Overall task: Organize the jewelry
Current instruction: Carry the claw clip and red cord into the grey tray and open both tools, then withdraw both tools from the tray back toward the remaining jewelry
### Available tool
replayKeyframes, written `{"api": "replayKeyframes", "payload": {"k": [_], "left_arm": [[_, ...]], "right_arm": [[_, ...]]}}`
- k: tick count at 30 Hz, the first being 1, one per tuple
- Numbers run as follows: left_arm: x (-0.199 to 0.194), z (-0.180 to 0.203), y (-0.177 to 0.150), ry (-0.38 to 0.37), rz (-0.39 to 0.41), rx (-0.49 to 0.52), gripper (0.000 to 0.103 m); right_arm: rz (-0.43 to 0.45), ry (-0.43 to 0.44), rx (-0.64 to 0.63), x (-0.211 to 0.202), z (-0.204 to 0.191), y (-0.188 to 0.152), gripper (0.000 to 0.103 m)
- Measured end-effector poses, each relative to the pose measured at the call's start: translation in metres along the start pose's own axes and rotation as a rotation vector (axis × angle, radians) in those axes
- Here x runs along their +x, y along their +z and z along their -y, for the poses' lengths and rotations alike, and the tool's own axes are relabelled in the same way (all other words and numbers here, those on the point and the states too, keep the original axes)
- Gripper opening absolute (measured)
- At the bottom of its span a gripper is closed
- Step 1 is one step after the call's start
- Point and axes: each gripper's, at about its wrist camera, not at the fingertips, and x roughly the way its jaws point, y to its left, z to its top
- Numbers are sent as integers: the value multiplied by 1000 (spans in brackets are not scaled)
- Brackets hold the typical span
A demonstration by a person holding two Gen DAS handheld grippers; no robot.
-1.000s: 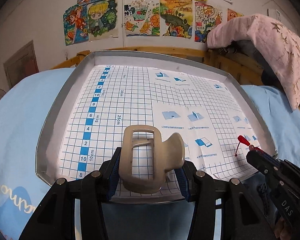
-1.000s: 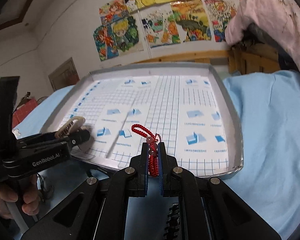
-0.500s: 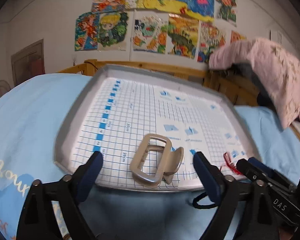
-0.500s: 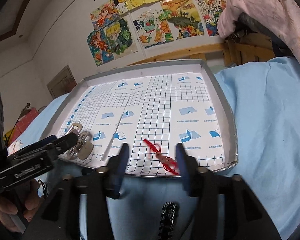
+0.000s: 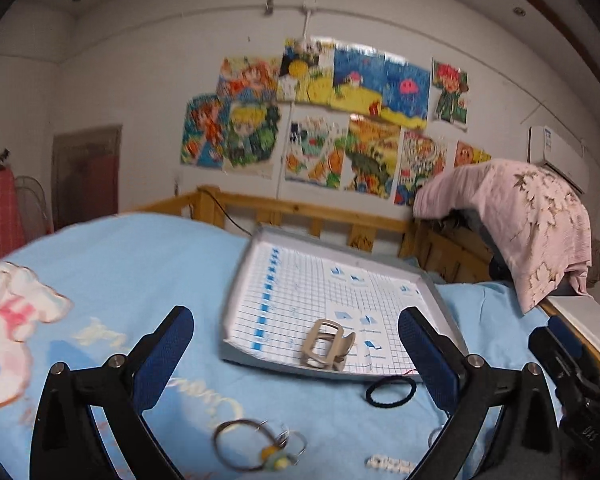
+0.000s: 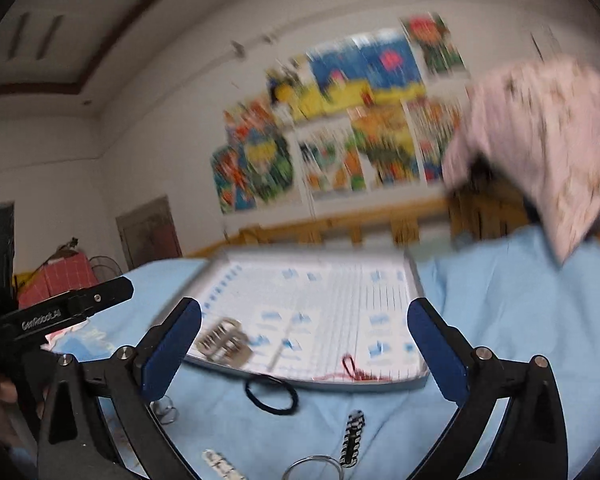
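left gripper [image 5: 296, 344]: fingers spread wide, nothing between them; its jaws have just been opening. right gripper [image 6: 304, 338]: fingers likewise spread wide and empty, jaws just opened; this view is blurred.

grey tray [image 5: 440, 300], lined with white grid paper, lies on the blue bed sheet [image 5: 140, 264]. a beige claw hair clip [image 5: 326, 344] rests inside the tray near its front edge, clear of both grippers. in the right wrist view the same clip [image 6: 222, 340] lies at the tray's front left, and a red knotted cord bracelet [image 6: 358, 372] lies at the tray's front edge, right of centre.

on the sheet just in front of the tray: a black hair tie [image 5: 390, 390], apart from the tray rim. nearer the cameras: a thin bangle with a yellow charm [image 5: 248, 446], a white beaded piece [image 5: 392, 465], and, in the right wrist view, a black-and-white patterned clip [image 6: 352, 438] and a metal ring [image 6: 316, 466].

background: wooden bed rail [image 5: 300, 210], coloured drawings [image 5: 328, 120] on the wall, pink cloth [image 5: 520, 216] draped at the right.
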Motion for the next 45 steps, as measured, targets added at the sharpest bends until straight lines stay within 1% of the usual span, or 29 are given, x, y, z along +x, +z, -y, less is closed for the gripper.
{"api": "replayKeyframes", "payload": {"k": [3,5,7,12,14,20,22,24,26,29,32,35,38,39,42,43,44,45], "left_arm": [[-35,-9,-3,14,38,12,103],[-53,-14,-5,19,54,16,103],[-71,-20,-8,22,67,21,103],[-107,-37,-24,26,88,44,103],[-118,-42,-36,23,80,59,103],[-133,-63,-77,35,4,100,103],[-133,-71,-86,64,-15,80,103],[-132,-79,-89,67,-33,40,103],[-132,-84,-92,65,-32,24,103],[-129,-84,-92,61,-46,27,103],[-118,-82,-90,50,-88,44,103],[-101,-80,-88,15,-144,77,103],[-82,-82,-90,-58,-189,61,103],[-77,-82,-91,-72,-200,57,103],[-58,-78,-93,-91,-227,55,103],[-50,-76,-92,-96,-231,63,103],[-43,-72,-90,-103,-234,74,102],[-36,-68,-89,-112,-234,88,102]], "right_arm": [[69,8,-73,-32,-22,8,101],[79,4,-88,-46,-32,13,101],[82,10,-76,-61,-39,15,101],[87,-4,-59,-108,-49,5,101],[70,-11,-60,-119,-52,0,101],[-9,-35,-28,-142,-59,-18,101],[-35,-45,-35,-147,-63,-25,101],[-49,-99,-44,-151,-67,-32,101],[-65,-143,-40,-155,-68,-42,101],[-96,-162,-34,-155,-66,-48,101],[-120,-159,-33,-152,-65,-47,101],[-136,-162,-35,-150,-64,-48,101],[-148,-186,-39,-148,-64,-50,101],[-156,-194,-42,-145,-64,-50,101],[-175,-179,-60,-135,-65,-52,101],[-193,-163,-81,-128,-66,-52,100],[-204,-154,-98,-123,-68,-52,95],[-216,-142,-122,-116,-70,-52,86]]}}
